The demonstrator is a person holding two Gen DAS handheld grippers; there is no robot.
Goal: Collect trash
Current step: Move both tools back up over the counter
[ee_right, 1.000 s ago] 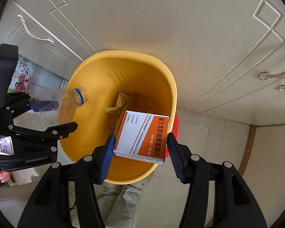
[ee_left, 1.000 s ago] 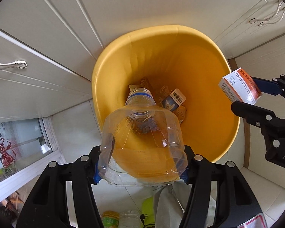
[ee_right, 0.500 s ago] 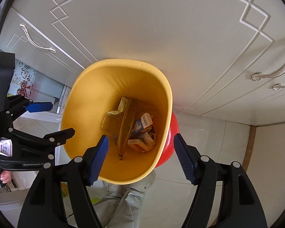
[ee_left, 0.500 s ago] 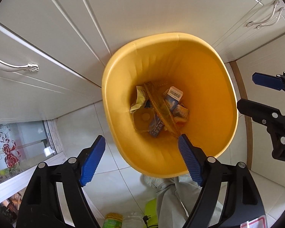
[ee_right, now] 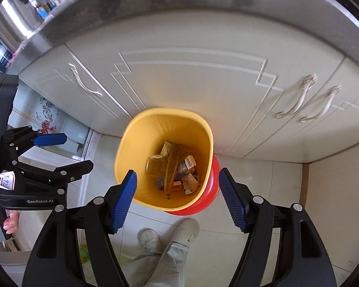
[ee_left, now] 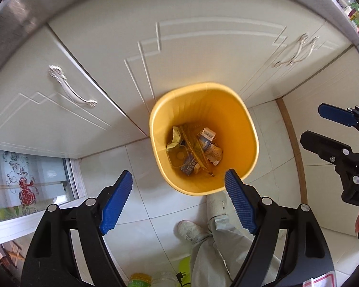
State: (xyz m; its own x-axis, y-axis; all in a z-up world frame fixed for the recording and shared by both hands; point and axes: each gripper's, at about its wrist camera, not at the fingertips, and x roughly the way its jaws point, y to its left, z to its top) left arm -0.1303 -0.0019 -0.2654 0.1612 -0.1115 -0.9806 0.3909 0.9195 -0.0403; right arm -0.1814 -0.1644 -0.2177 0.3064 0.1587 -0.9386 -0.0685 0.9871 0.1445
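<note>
A yellow bin (ee_left: 249, 143) stands on the floor against white cabinets; it also shows in the right wrist view (ee_right: 122, 157). Inside lie a clear plastic bottle (ee_left: 179, 155), small boxes (ee_left: 207, 135) and wrappers. The bottle also shows in the right wrist view (ee_right: 155, 167). My left gripper (ee_left: 178, 202) is open and empty, well above the bin's near rim. My right gripper (ee_right: 177, 199) is open and empty, also high above the bin. Each gripper shows at the edge of the other's view.
White cabinet doors with metal handles (ee_left: 71, 93) stand behind the bin. A red basin (ee_right: 208, 196) sits under the bin's right side. The person's leg and white shoes (ee_right: 186, 232) are on the tiled floor below. Bottles (ee_left: 141, 279) lie at the bottom edge.
Both grippers opened and dropped the plastic bottle and the medicine box into the bin. Both have since risen well away from it.
</note>
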